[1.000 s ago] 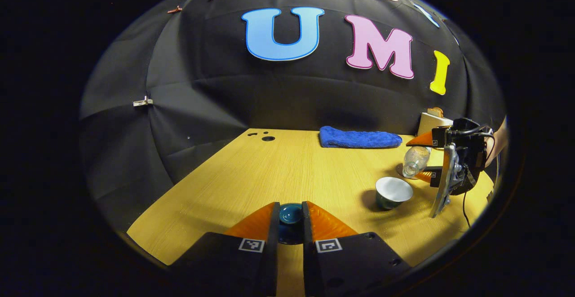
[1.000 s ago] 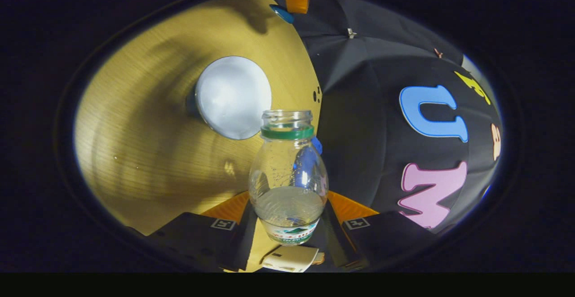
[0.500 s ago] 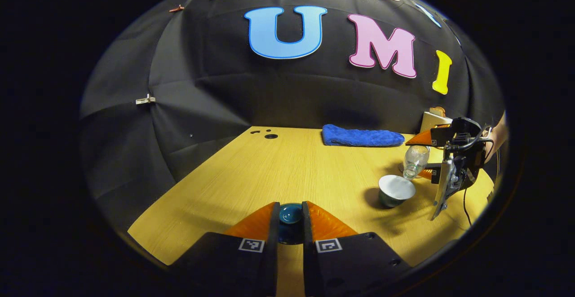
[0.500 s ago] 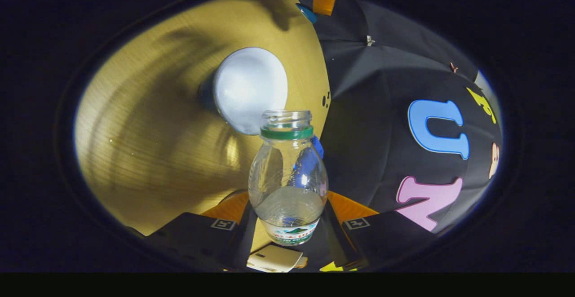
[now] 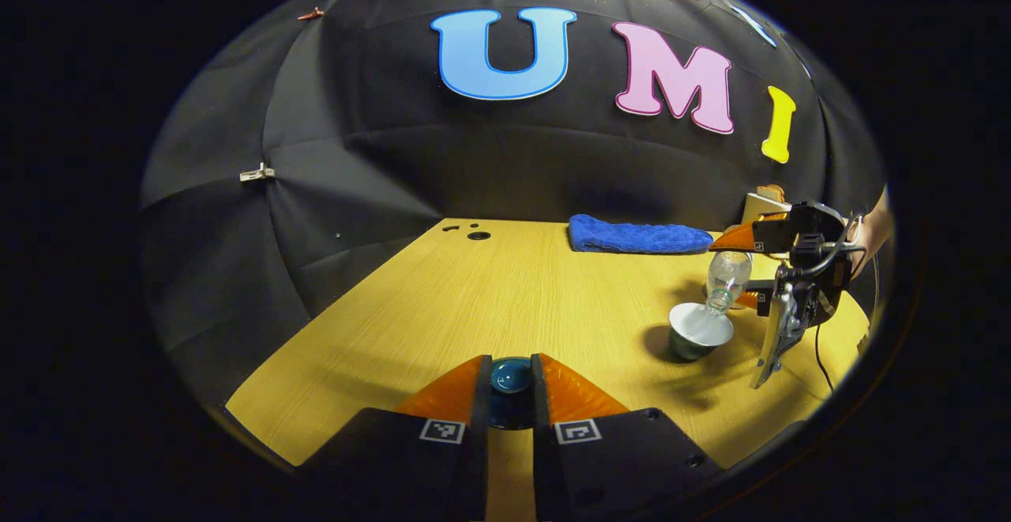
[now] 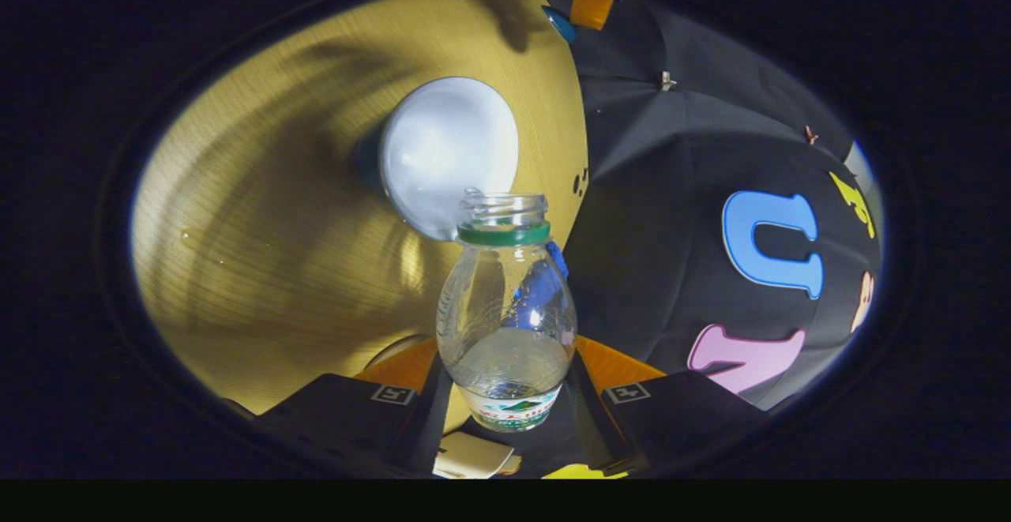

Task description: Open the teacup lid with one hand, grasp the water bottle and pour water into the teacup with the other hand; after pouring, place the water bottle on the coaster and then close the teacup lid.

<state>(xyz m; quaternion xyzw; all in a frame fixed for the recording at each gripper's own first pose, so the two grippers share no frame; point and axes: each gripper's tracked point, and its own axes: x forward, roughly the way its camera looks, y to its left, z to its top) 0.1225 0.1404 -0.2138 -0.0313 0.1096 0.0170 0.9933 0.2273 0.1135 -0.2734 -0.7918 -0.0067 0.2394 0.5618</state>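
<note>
My right gripper [image 6: 505, 396] clamps the tilted water bottle [image 6: 505, 317], mouth barely over the teacup [image 6: 449, 155] rim, so water may splash the tabletop [image 5: 505, 293], while my left gripper [image 5: 510, 384] pinches the teacup lid [image 5: 511, 376].

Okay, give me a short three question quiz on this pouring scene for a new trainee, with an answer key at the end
1. True or false: the teacup has its lid on.
2. What does the right gripper hold: A) the blue towel, B) the water bottle, C) the lid?
3. Fill in: the bottle's open mouth is tipped toward the ____.

Key
1. False; the left gripper holds the lid by its knob, away from the cup.
2. B.
3. Teacup.
</note>
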